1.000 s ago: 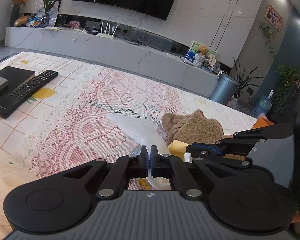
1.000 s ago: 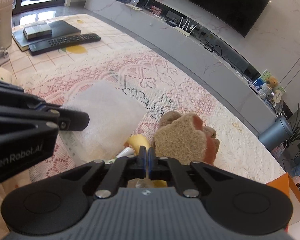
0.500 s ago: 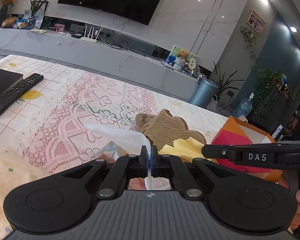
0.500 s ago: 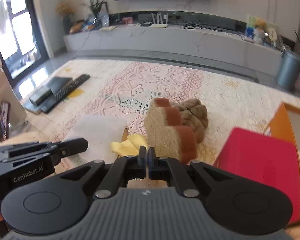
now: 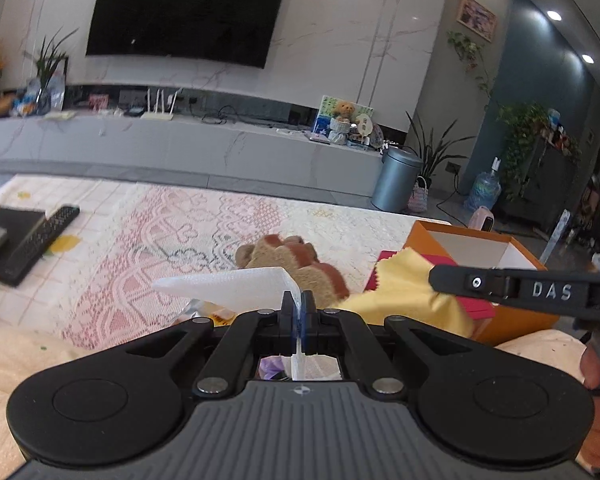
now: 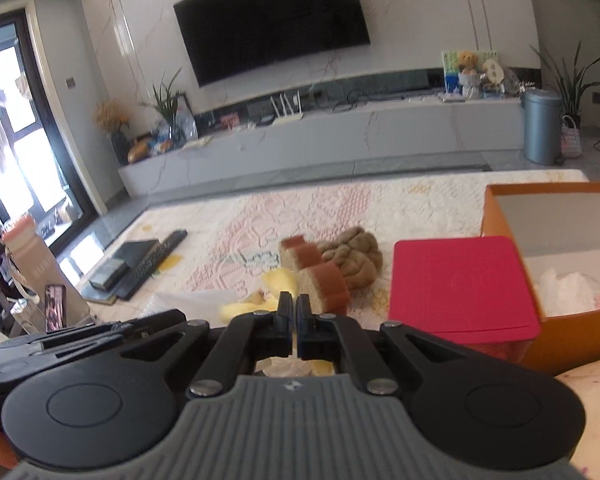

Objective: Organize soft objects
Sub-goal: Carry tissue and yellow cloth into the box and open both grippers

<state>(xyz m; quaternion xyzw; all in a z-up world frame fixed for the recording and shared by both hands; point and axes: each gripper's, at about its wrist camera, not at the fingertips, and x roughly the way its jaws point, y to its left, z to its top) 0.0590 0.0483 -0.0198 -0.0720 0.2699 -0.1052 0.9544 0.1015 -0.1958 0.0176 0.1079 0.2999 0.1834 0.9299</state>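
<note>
- White foam sheet (image 5: 236,286) was pinched edge-on in the left gripper (image 5: 299,304) — fingers pressed together on it, sheet lifted clear of the lace tablecloth (image 5: 148,240) and sticking out to the left in the left wrist view.
- Right gripper (image 6: 293,306) had its fingers pressed together on a yellow cloth (image 5: 404,296); the left wrist view showed the cloth hanging from the right fingertips (image 5: 440,274), in front of the orange box (image 5: 512,322).
- In the right wrist view only scraps of yellow showed beside and under the jaws, so the grip read mainly from the other camera.
- Toast-shaped plush (image 6: 316,270) stood on the tablecloth just beyond both grippers, touching a tan knotted plush (image 6: 354,258) behind it.
- Red lid (image 6: 460,286) leaned on the near side of the orange box — white crumpled material (image 6: 568,290) lay inside the box.
- Remote (image 5: 40,246) and a black device (image 5: 12,222) sat well apart at the far left of the table.
- Part of a hand (image 5: 596,412) showed at the right edge of the left wrist view.
</note>
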